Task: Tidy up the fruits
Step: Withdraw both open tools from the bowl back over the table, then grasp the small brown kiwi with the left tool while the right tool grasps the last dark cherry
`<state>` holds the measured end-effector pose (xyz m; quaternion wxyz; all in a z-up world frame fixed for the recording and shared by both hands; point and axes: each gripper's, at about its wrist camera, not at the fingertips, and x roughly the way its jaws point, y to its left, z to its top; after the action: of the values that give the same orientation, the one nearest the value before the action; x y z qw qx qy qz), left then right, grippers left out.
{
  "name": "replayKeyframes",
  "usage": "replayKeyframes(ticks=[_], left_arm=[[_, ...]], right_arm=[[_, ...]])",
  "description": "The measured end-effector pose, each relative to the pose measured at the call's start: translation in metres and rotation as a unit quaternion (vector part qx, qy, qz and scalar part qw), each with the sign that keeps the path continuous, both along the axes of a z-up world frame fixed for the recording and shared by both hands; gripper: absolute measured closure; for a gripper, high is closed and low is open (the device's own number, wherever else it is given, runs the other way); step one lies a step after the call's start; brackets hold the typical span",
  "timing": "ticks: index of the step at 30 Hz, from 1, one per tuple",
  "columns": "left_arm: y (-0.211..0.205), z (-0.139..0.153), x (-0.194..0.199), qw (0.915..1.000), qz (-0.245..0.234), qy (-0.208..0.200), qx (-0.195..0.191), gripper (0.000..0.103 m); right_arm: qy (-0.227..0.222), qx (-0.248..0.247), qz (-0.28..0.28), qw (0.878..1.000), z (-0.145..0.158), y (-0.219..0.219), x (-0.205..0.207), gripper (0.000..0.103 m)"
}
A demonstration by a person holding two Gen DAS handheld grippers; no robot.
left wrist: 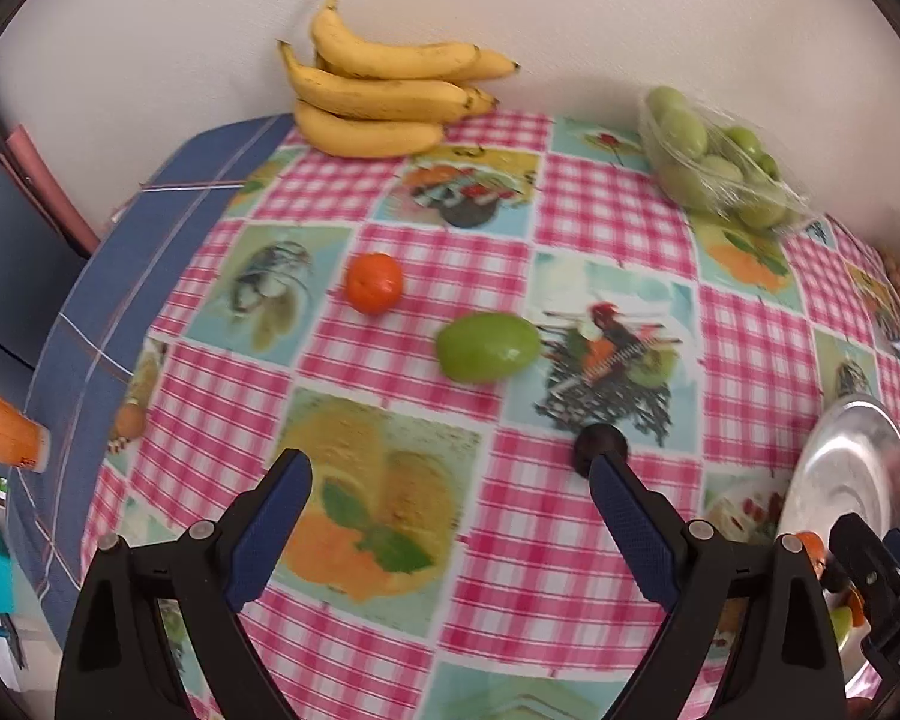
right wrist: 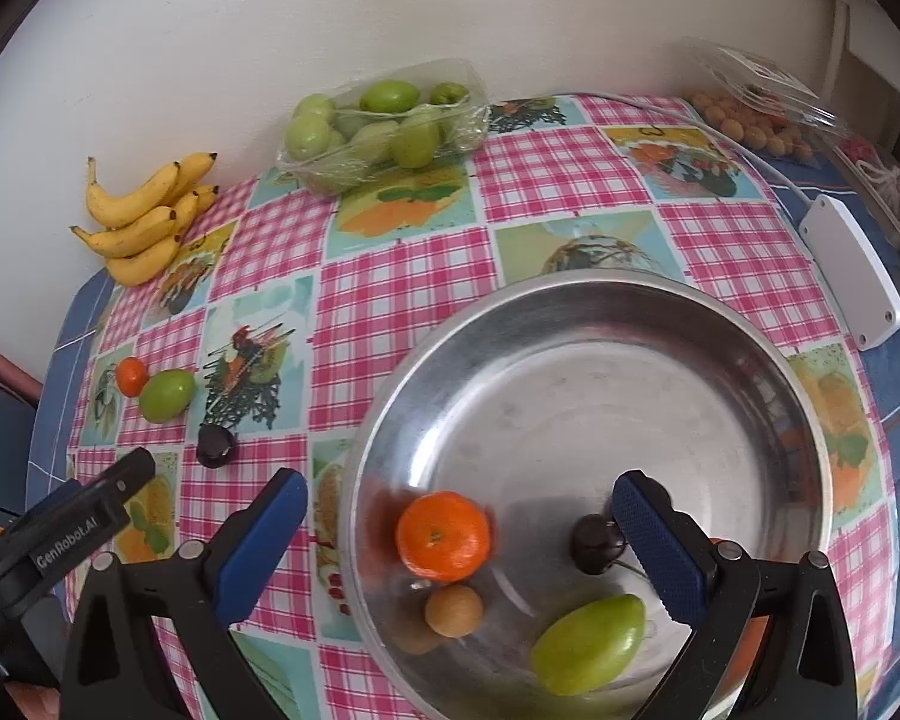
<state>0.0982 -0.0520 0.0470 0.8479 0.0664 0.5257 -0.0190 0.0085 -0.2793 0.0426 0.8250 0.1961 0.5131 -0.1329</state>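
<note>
- The left gripper [left wrist: 450, 480] hangs wide open over the checked tablecloth [left wrist: 600, 222], holding nothing; its ribbed blue pads [left wrist: 630, 534] show no contact with any fruit.
- The right gripper [right wrist: 459, 516] is equally wide open and empty, poised above the steel bowl [right wrist: 660, 324].
- 3 loose fruits lie toward the table's left side: a small orange mandarin [left wrist: 375, 283], a green oval fruit [left wrist: 487, 347] just beside it, and a dark plum-like fruit [left wrist: 599, 449] nearest the left gripper.
- The bowl, at the near right edge, already carries a mandarin [right wrist: 444, 535], a small brown round fruit [right wrist: 453, 610], a dark fruit [right wrist: 594, 543] and a green one [right wrist: 588, 643].
- Bananas [left wrist: 384, 96] and a film-wrapped tray of green fruit [left wrist: 714, 162] sit along the far edge by the wall.
- The green fruit looks smooth, firm and glossy, so probably slippery and prone to roll; gripping across its short middle seems safest.
- The mandarin's dimpled, softer skin should give better purchase but bruise under hard squeezing.
- The bowl's polished, curved metal would likely let dropped fruit slide.
</note>
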Motion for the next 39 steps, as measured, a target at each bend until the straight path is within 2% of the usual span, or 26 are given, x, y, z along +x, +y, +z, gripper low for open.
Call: replayKeyframes(ticks=[9,14,18,27,31,33,36,39], left_arm=[[0.039,0.0,0.011,0.9991,0.038,0.005,-0.021,0.009],[0.06,-0.001,0.013,0.9968,0.05,0.005,-0.062,0.009],[0.076,-0.008,0.017,0.9965,0.058,0.003,-0.06,0.009],[0.112,-0.026,0.032,0.9912,0.074,0.014,-0.108,0.009],[0.134,-0.03,0.038,0.9853,0.103,0.008,-0.136,0.008],[0.145,-0.032,0.042,0.9851,0.113,0.004,-0.13,0.008],[0.16,-0.032,0.048,0.9898,0.11,0.005,-0.09,0.008],[0.185,-0.032,0.052,0.9886,0.132,0.01,-0.072,0.008]], right_arm=[[-0.016,0.002,0.032,0.999,0.006,0.042,0.016,0.0],[-0.028,0.01,0.072,0.997,0.009,0.074,0.03,0.0],[-0.034,0.009,0.105,0.994,0.008,0.098,0.04,0.0],[-0.019,0.018,0.122,0.992,-0.012,0.117,0.057,0.0],[-0.01,0.01,0.134,0.991,-0.022,0.127,0.066,0.0],[-0.009,0.012,0.135,0.991,-0.026,0.13,0.07,0.0],[-0.004,0.015,0.135,0.991,-0.033,0.134,0.076,0.0],[-0.002,0.019,0.131,0.991,-0.037,0.137,0.079,0.0]])
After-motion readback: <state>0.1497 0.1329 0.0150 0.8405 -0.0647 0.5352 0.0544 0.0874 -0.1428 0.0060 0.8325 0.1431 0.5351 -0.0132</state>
